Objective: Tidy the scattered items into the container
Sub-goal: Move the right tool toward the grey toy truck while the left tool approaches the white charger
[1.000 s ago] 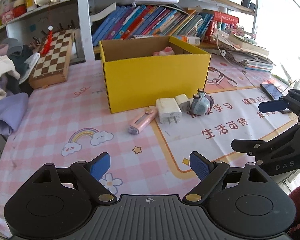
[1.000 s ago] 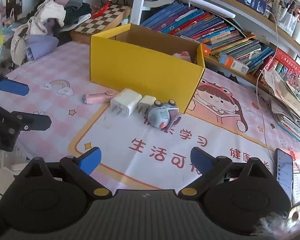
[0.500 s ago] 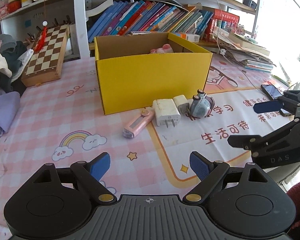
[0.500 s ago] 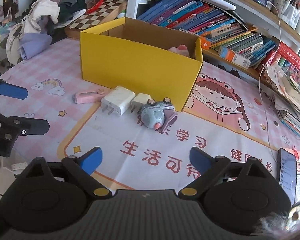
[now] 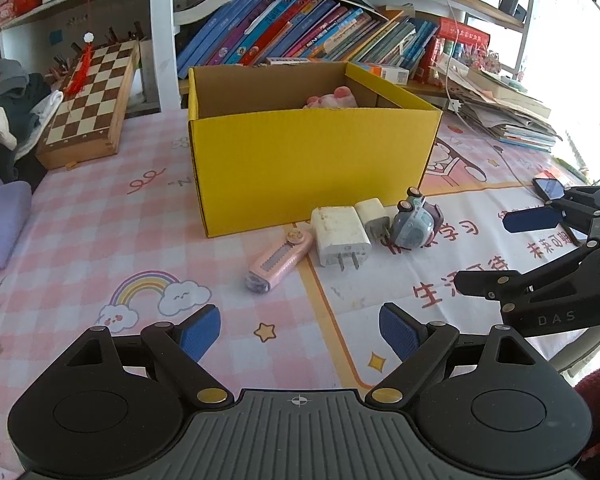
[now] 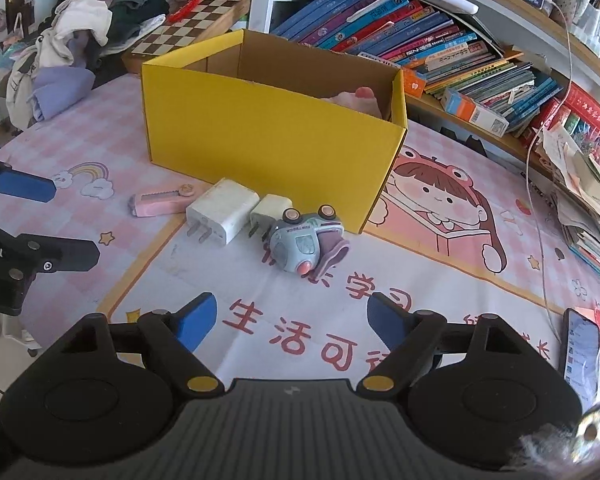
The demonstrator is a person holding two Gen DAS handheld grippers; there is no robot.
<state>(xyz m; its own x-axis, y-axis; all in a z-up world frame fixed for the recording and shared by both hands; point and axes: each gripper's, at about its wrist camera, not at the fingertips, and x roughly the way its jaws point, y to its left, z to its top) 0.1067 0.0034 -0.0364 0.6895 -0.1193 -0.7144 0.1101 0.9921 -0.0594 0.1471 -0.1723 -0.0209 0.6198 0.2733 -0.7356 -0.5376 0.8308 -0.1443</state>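
Observation:
An open yellow cardboard box (image 5: 308,168) (image 6: 260,128) stands on the table with a pink soft item (image 5: 334,100) inside. In front of it lie a pink utility knife (image 5: 278,260) (image 6: 160,202), a large white charger (image 5: 340,236) (image 6: 222,210), a small white charger (image 5: 374,216) (image 6: 268,210) and a grey-blue toy car (image 5: 414,224) (image 6: 302,242). My left gripper (image 5: 300,332) is open and empty, short of the knife. My right gripper (image 6: 292,320) is open and empty, short of the toy car.
A chessboard box (image 5: 92,100) and a pile of clothes (image 5: 0,120) sit at the left. A row of books (image 5: 300,36) lines the back shelf, stacked papers (image 5: 500,112) lie right. A phone (image 6: 580,348) lies on the mat at the right.
Both grippers have moved forward toward the items in front of the box, which look larger now. Both stay open and empty. The items have not moved.

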